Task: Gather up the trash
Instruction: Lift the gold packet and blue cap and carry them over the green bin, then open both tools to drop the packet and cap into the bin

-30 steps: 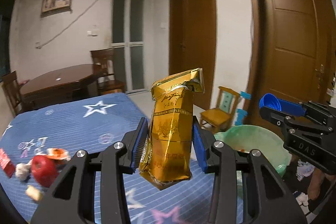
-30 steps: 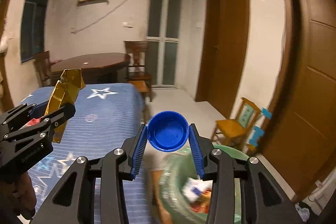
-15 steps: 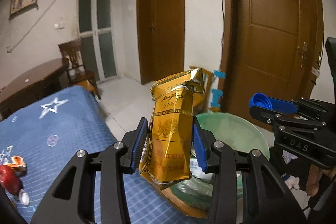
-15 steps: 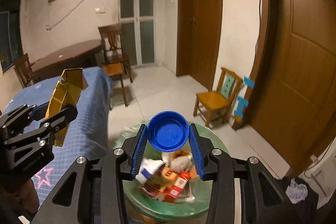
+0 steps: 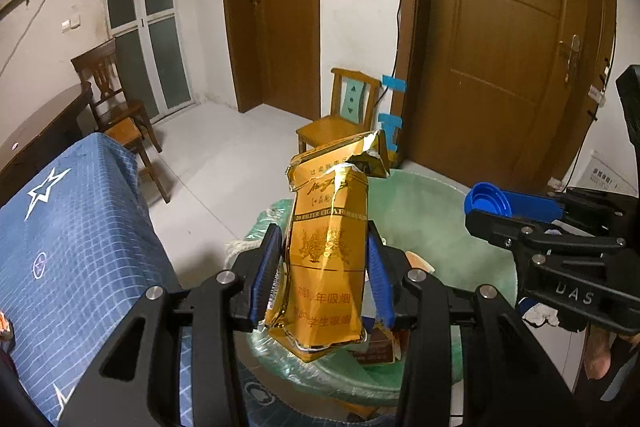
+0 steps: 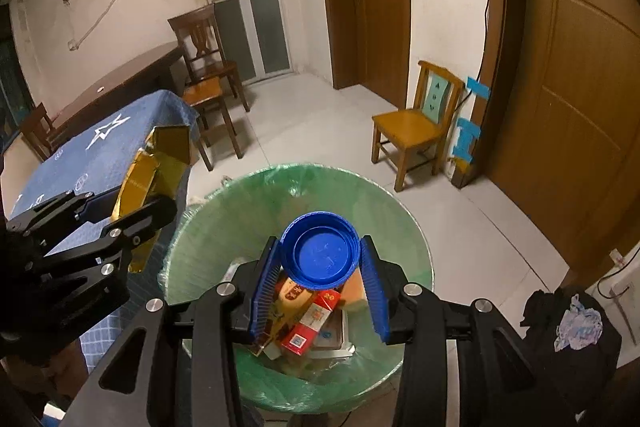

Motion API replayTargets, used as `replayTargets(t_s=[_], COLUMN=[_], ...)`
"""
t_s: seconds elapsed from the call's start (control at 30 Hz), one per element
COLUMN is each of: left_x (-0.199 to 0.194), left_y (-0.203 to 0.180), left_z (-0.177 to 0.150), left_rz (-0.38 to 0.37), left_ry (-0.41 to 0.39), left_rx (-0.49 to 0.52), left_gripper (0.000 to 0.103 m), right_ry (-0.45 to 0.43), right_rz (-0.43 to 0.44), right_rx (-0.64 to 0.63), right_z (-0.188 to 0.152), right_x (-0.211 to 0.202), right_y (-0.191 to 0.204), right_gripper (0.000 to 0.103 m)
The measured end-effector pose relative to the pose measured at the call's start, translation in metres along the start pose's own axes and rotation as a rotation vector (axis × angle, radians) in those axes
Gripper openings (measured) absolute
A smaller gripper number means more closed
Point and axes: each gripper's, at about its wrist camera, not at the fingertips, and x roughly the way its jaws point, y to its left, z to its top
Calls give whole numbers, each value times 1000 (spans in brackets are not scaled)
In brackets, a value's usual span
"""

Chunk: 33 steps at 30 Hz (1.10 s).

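My left gripper point(image 5: 326, 275) is shut on a crumpled gold cigarette pack point(image 5: 328, 255), held upright over the near rim of the green-lined trash bin point(image 5: 432, 211). My right gripper point(image 6: 320, 283) is shut on a blue bottle cap point(image 6: 318, 253), held above the middle of the bin point(image 6: 224, 211). The bin holds several boxes and wrappers point(image 6: 316, 319). The right gripper with the cap point(image 5: 490, 201) shows at the right of the left wrist view. The left gripper and gold pack point(image 6: 148, 175) show at the left of the right wrist view.
A table with a blue star cloth point(image 5: 60, 239) stands left of the bin. A small wooden chair point(image 6: 416, 131) stands by the wall behind the bin. A dark chair point(image 6: 204, 67), a brown table point(image 6: 120, 83) and doors are further back. Black bag point(image 6: 568, 327) at right.
Both grippers have swung right from the blue table and tilted down over the bin. The bin's contents now show under the cap. Both still hold their items.
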Motion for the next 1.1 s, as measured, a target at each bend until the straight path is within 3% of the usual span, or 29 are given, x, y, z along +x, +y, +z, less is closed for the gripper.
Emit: replayTargets(t_s=[0.83, 0.87, 0.97, 1.1], left_x=[19, 20, 21, 19], left_y=[-7, -7, -3, 0], left_z=[-1, -1, -2, -3], left_rz=[11, 13, 26, 28], left_ry=[48, 53, 59, 62], left_rx=[-1, -2, -12, -19], left_gripper=[43, 45, 63, 64], right_ry=[4, 4, -5, -16], right_rz=[-3, -4, 1, 6], right_rx=[7, 7, 14, 19], right_z=[-11, -11, -11, -13], right_x=[2, 2, 1, -3], right_y=[6, 6, 6, 5], right_gripper=[42, 42, 59, 61])
